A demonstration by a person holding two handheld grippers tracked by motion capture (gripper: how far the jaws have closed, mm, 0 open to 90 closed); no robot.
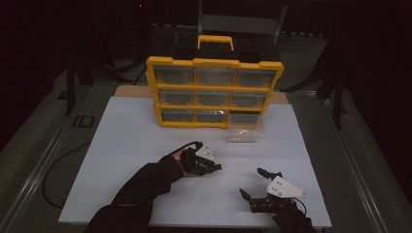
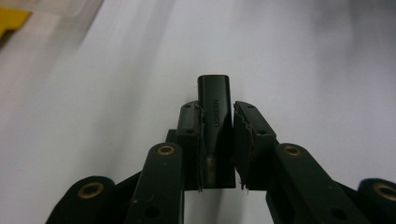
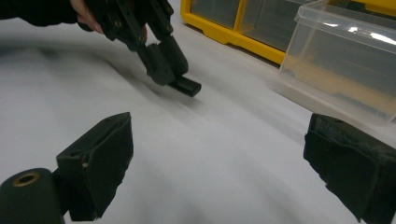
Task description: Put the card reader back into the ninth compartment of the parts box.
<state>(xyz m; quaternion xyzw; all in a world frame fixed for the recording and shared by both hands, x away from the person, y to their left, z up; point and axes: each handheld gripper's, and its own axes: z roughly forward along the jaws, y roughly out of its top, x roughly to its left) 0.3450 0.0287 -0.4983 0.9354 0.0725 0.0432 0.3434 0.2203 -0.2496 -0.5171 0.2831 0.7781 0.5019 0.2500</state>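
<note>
Black adapter (image 2: 214, 126) clamped between the left claw (image 2: 217, 135) pads, tip protruding; right claw (image 3: 224, 163) wide apart nearby

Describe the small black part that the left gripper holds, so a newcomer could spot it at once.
Start at the yellow drawer cabinet at the back of the white board, then come forward to the left gripper. The black adapter is clamped between its pads, its rounded tip poking out past them. Pale lettering along its body sets it apart from the plain black jaws.
</note>
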